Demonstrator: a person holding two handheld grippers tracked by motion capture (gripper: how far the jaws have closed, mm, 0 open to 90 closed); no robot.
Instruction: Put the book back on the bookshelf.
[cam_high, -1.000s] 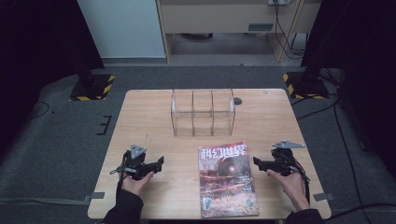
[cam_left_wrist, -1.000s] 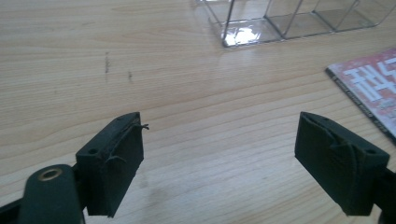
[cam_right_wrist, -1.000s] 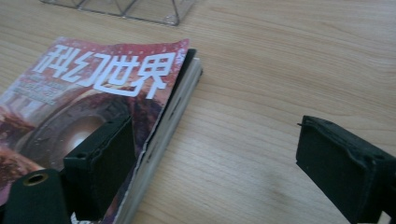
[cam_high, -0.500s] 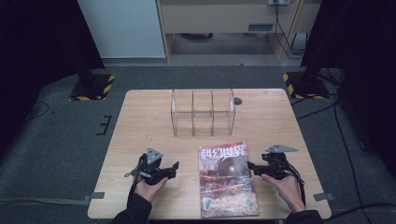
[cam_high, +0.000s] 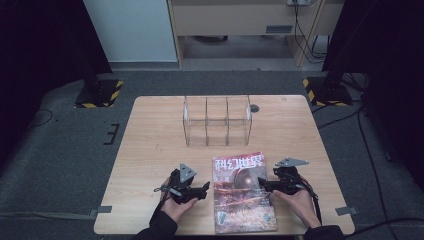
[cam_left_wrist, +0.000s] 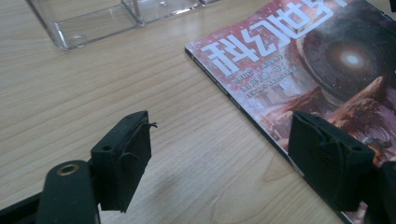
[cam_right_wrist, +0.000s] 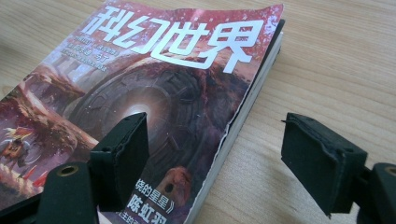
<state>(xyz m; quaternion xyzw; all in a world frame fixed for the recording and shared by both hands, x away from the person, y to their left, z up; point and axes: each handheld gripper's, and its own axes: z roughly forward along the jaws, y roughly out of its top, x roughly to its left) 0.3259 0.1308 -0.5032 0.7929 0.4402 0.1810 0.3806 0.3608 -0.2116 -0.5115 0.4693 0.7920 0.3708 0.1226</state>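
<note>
Item: science-fiction magazine (cam_high: 244, 192), red cover with white Chinese title, lying flat and face up on the wooden table (cam_high: 150, 145), at 6 o'clock of the tabletop, near the front edge. Spine along its left side; page block showing along its right side.

Item: clear acrylic organiser (cam_high: 217, 121), three upright compartments, empty, at 12 o'clock of the magazine and apart from it.

Item: left gripper (cam_high: 204, 190), at 9 o'clock of the magazine, just beside the spine. Jaws spread wide; in the left gripper view one jaw stands over bare wood and the other over the cover's edge, so they straddle the spine (cam_left_wrist: 243, 105). Nothing is held; contact with the cover cannot be told.

Item: right gripper (cam_high: 262, 186), at 3 o'clock of the magazine. Jaws spread wide; in the right gripper view one stands over the cover (cam_right_wrist: 154, 107), the other over bare wood, with the page edge (cam_right_wrist: 250, 100) between them. Nothing is held.

Step in hand, as judged: both grippers approach opposite long edges for a lift, probably toward the organiser.

Handling note: the magazine is thin and limp. One jaw must slide under an edge while the other stays on top. The spine side is stiffer and gives the firmer pinch. The page side may fan, so bite well in. Close both evenly and lift level to avoid sagging.
</note>
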